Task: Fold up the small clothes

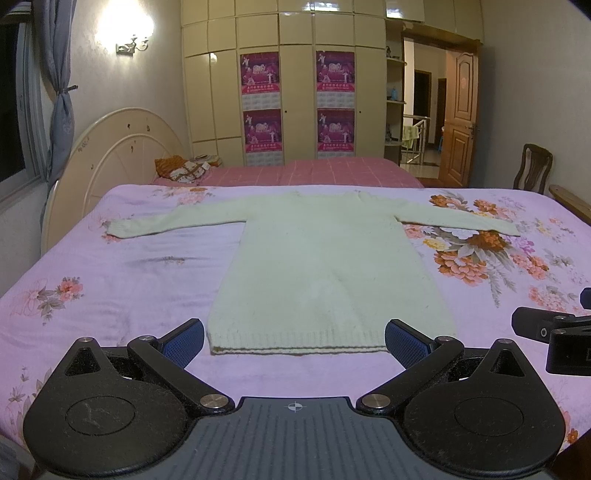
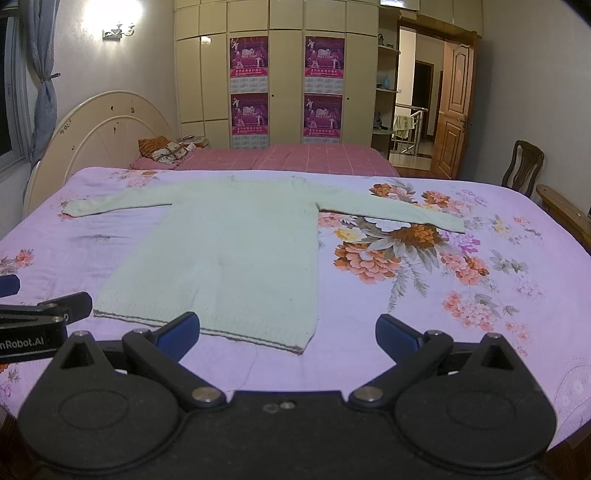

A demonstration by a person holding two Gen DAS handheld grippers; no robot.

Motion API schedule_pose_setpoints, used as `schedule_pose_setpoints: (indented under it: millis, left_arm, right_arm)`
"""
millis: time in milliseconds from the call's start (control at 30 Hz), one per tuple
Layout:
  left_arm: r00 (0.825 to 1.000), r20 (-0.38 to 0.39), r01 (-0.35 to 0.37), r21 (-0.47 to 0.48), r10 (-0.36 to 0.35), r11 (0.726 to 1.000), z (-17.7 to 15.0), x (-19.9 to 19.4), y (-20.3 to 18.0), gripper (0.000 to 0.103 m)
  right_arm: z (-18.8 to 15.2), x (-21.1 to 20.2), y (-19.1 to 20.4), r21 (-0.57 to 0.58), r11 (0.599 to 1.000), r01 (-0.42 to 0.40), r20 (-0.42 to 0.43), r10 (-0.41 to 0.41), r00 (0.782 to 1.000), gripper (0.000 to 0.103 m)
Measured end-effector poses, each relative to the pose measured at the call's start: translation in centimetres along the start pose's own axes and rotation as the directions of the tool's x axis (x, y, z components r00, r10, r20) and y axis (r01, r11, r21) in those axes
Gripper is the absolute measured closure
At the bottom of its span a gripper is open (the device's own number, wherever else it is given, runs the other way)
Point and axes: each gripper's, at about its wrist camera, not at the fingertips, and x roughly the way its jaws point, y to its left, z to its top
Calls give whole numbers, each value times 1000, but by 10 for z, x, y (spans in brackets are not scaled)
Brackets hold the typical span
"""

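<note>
Left gripper [image 1: 294, 341]: fingers spread wide, empty, just above the sheet at the sweater's hem.
Right gripper [image 2: 288, 338]: fingers spread wide, empty, beside the hem's right corner.
Sweater [image 1: 325, 266]: pale, laid flat on the floral bed [image 1: 122, 280], sleeves out to both sides, hem nearest.
Second bed [image 1: 314, 171]: pink, behind.
Wardrobe [image 1: 295, 33]: far wall.

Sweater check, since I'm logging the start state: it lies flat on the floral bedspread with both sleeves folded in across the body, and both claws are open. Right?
Not quite. The sweater lies flat on the bedspread, but both sleeves are spread straight out to the sides, not folded in; the left wrist view shows it. The left claw and right claw are indeed open.
</note>
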Motion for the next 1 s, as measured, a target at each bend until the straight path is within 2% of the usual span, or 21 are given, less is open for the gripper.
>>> schedule_pose_setpoints:
  millis: [1000]
  left_arm:
    - [1000, -6, 0, -5, -1, 1000, -4, 3, 3, 0]
  right_arm:
    - [-2, 2, 5, -4, 1000, 0, -5, 0, 1000, 1]
